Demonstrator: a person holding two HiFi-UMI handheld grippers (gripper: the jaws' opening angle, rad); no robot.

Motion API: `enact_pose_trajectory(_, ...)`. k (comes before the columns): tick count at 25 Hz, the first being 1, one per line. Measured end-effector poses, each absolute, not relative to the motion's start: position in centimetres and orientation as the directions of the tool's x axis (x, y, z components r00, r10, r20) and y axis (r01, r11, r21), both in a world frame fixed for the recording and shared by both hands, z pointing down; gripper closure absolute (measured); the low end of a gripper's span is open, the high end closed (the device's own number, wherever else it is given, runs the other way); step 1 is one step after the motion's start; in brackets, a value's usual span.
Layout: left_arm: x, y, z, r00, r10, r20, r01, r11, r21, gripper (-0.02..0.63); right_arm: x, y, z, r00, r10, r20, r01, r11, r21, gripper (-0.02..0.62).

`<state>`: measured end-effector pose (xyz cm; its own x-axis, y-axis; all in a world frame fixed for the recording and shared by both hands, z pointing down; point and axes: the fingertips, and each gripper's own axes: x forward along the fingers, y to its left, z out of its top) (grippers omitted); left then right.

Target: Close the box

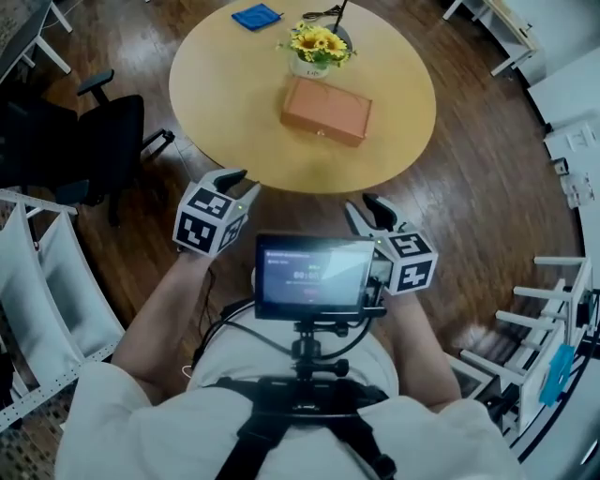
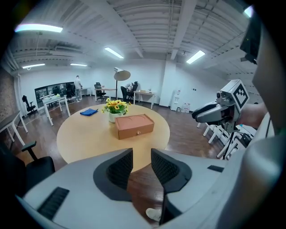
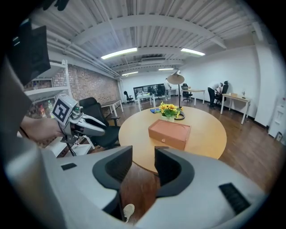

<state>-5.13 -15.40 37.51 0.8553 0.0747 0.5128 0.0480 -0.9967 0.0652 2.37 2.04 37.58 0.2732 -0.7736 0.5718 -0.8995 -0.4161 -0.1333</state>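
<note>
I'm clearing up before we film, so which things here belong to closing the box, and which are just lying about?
For the job: box, left gripper, right gripper (both open, empty).
Just lying about: sunflower pot, blue cloth, black office chair.

Round wooden table (image 1: 216,103) on dark plank floor (image 1: 487,169). On it, near far edge: yellow sunflowers in white pot (image 1: 319,45); blue cloth (image 1: 256,16) further left, apart from pot. Lamp with round shade (image 3: 175,78) just behind flowers. Black office chair (image 1: 112,141) left of table, near its edge. White rack (image 1: 47,272) at lower left. Brick wall (image 3: 89,85) on one side, white desks (image 3: 234,100) at back, strip lights (image 3: 118,53) overhead.
</note>
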Motion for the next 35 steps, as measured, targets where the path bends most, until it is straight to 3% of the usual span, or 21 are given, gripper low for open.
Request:
enact_pose_trajectory(20,-11.1,-1.1,37.0,0.845,0.010,0.534,-0.021,-0.998,0.053,0.477,-3.9,14.8,38.2,0.210,-0.834,0.511,-0.906,-0.362,-0.218,0.281)
enact_pose_trajectory(35,-12.6,-0.1,36.8,0.844,-0.011,0.536,-0.034,-0.999,0.032,0.477,-5.4,14.8,37.4,0.203,-0.842,0.500,-0.921,-0.337,-0.193,0.281)
